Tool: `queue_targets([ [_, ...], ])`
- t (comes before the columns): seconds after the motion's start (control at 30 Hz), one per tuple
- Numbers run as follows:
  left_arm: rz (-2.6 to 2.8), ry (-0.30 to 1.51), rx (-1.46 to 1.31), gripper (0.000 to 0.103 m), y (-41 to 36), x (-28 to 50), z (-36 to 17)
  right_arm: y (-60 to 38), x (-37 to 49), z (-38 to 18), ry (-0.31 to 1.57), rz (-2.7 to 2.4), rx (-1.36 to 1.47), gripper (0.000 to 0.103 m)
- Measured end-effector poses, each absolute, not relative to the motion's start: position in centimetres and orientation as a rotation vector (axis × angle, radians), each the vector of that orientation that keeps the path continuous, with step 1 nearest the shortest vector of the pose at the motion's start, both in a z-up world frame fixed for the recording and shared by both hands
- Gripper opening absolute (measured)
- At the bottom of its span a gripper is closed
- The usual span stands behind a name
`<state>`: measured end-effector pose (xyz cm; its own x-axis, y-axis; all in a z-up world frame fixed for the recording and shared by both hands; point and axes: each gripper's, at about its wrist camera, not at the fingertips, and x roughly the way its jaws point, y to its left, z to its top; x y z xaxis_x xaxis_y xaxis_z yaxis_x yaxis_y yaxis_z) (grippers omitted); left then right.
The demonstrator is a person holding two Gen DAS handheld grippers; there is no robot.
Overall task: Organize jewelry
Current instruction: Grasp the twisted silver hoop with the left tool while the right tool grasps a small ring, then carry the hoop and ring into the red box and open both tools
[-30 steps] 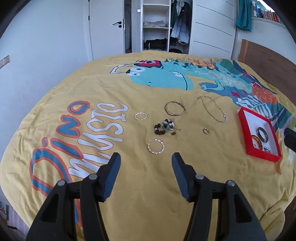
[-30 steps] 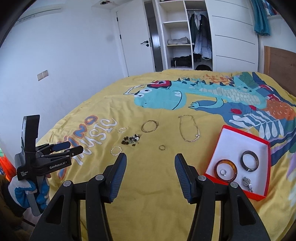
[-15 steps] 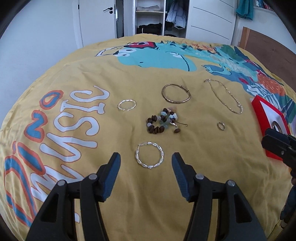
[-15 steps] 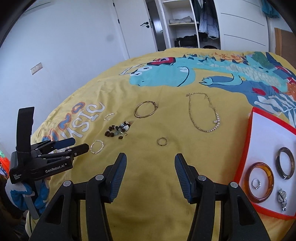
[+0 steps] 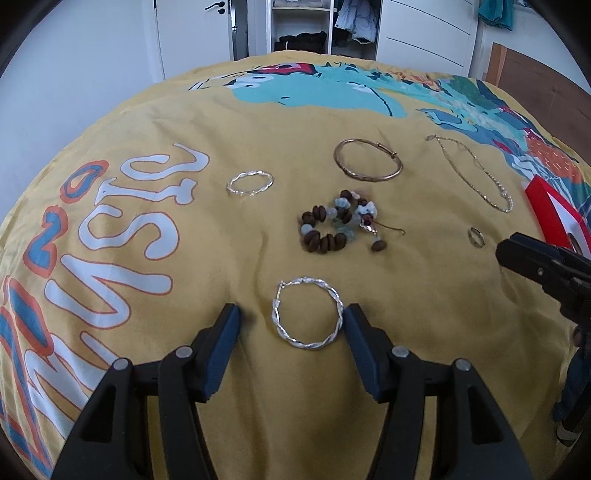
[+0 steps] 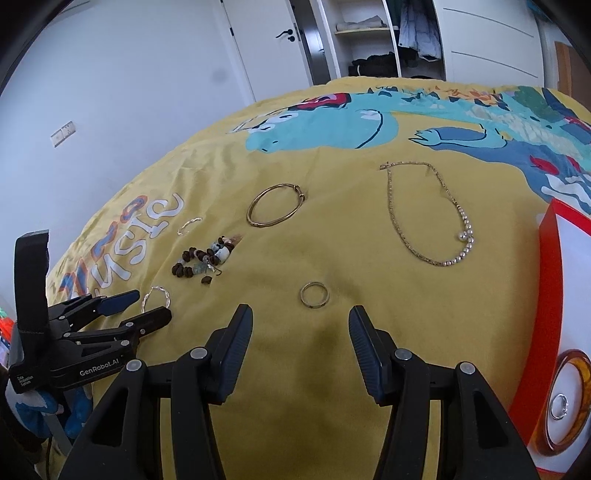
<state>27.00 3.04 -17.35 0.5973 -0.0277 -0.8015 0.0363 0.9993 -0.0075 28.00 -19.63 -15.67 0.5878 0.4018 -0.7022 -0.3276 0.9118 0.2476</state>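
Note:
On the yellow bedspread a twisted silver hoop (image 5: pixel 334 295) lies flat between the fingertips of my left gripper (image 5: pixel 290 317). Its jaws are opening and the pads stay off the hoop. A small gold ring (image 6: pixel 301 294) lies just ahead of my right gripper (image 6: pixel 300 317), which is open with nothing between its fingers. Farther out lie a brown and pale beaded bracelet (image 5: pixel 325 229), a gold bangle (image 5: pixel 365 178), a smaller silver hoop (image 5: pixel 249 194) and a chain necklace (image 6: pixel 424 256). The red tray (image 6: pixel 546 251) at the right holds an amber bangle (image 6: pixel 580 365) and a ring (image 6: pixel 557 406).
The bedspread (image 5: pixel 406 369) carries a dinosaur print and large white letters and drops off at the left. White doors and an open wardrobe (image 5: pixel 299 29) stand beyond the bed's far end. A wooden headboard (image 5: pixel 535 74) is at the right.
Both grippers have come down and forward toward the bedspread. The twisted hoop now sits between the left fingertips, and the small ring is just ahead of the right ones.

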Motion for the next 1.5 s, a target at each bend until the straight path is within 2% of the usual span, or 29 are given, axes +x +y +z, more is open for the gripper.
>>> queue_targets([
  [0.13,-0.038,0.928,0.006,0.057,3.1,27.2,-17.6,-19.1,29.3,-16.4,0.844,0.426,0.090,0.053],
  [0.37,-0.040,0.916,-0.003,0.056,3.2,27.2,-17.9,-18.4,30.8,-17.9,0.877,0.426,0.084,0.032],
  [0.53,-0.049,0.911,-0.016,0.055,3.4,27.1,-17.9,-18.6,31.4,-18.5,0.885,0.417,0.110,0.029],
  [0.7,-0.050,0.905,-0.015,0.046,3.4,27.0,-17.7,-18.6,31.6,-18.8,0.887,0.413,0.120,0.028],
  [0.77,-0.053,0.903,-0.012,0.041,3.3,26.9,-17.6,-18.5,31.6,-18.8,0.885,0.408,0.116,0.021],
  [0.87,-0.063,0.904,-0.005,0.034,3.1,26.9,-17.4,-18.4,31.4,-18.7,0.882,0.405,0.110,0.020],
  [1.5,-0.089,0.871,0.019,0.033,2.3,23.5,-12.4,-19.4,25.6,-12.9,0.821,0.417,0.103,0.020],
])
